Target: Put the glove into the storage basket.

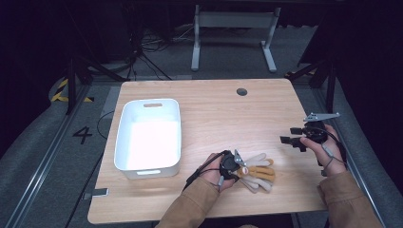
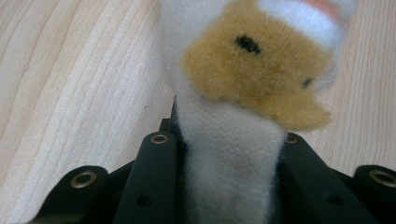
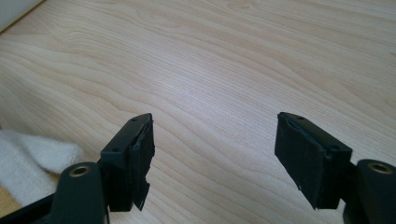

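Because I want a sock lifted off the pile (image 1: 259, 172) for the white bin (image 1: 148, 134), my left claw (image 2: 232, 154) is clamped on the sock (image 2: 233, 140), while my right claw (image 3: 215, 158) waits apart over bare worktop (image 3: 224, 70).

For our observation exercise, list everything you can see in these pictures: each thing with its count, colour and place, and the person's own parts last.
Table: one, light wood, middle of the high view.
Bin: one, white, on the table's left part, nothing visible inside.
Socks: a small heap, count unclear, white and tan, near the table's front edge; one bears a tan patch with dark dots.
Round hole: one, dark, near the table's far edge.
Desk frame: one, grey, on the floor beyond the table.
Left claw: one, black, shut on a white sock.
Right claw: one, black, open above bare wood at the table's right.
Sleeves: two, brown.
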`<action>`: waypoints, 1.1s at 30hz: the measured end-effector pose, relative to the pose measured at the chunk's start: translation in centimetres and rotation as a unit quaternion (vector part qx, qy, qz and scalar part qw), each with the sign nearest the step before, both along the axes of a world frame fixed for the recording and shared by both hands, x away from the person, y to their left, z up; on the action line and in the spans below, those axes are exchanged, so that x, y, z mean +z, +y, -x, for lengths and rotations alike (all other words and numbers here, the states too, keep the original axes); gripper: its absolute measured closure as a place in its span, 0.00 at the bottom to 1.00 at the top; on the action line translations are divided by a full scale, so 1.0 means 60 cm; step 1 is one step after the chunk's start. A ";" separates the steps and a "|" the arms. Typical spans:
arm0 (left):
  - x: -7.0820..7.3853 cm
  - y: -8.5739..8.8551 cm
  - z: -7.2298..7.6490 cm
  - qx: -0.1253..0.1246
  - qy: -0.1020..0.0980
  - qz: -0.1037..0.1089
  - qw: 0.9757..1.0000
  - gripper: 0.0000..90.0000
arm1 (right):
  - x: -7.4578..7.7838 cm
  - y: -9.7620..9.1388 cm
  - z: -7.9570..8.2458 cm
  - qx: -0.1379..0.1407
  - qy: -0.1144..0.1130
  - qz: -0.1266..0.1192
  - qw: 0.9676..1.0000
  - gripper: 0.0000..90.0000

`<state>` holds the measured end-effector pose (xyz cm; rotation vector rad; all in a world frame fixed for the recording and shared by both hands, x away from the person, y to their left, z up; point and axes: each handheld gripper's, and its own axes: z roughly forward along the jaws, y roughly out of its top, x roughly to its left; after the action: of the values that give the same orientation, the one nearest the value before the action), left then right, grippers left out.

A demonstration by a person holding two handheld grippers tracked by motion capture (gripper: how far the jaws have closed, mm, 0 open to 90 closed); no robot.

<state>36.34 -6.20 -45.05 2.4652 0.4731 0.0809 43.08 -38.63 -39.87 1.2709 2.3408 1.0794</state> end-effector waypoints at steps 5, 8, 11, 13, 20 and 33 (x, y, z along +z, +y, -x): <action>0.006 0.004 -0.003 0.009 0.023 0.005 1.000 0.81 | 0.002 -0.002 0.001 -0.003 -0.003 -0.004 1.000 0.33; 0.010 0.008 -0.004 0.017 0.033 0.014 0.999 0.81 | 0.002 -0.003 -0.001 -0.001 -0.001 -0.004 1.000 0.33; 0.016 0.011 -0.004 0.022 0.039 0.027 0.999 0.82 | 0.003 -0.004 -0.001 -0.004 -0.002 -0.006 1.000 0.33; 0.020 0.013 -0.004 0.021 0.040 0.036 0.998 0.82 | 0.004 -0.004 0.000 -0.005 -0.003 -0.007 1.000 0.33; 0.036 0.019 -0.007 0.025 0.036 0.062 0.997 0.82 | 0.004 -0.006 -0.001 -0.005 -0.004 -0.007 1.000 0.33; 0.063 0.030 -0.010 0.032 0.021 0.111 0.993 0.82 | 0.002 -0.006 -0.003 -0.005 -0.003 -0.006 1.000 0.33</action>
<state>36.92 -4.39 -41.30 2.2371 0.5484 0.0031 43.26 -39.01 -39.77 1.2814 2.3252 1.0948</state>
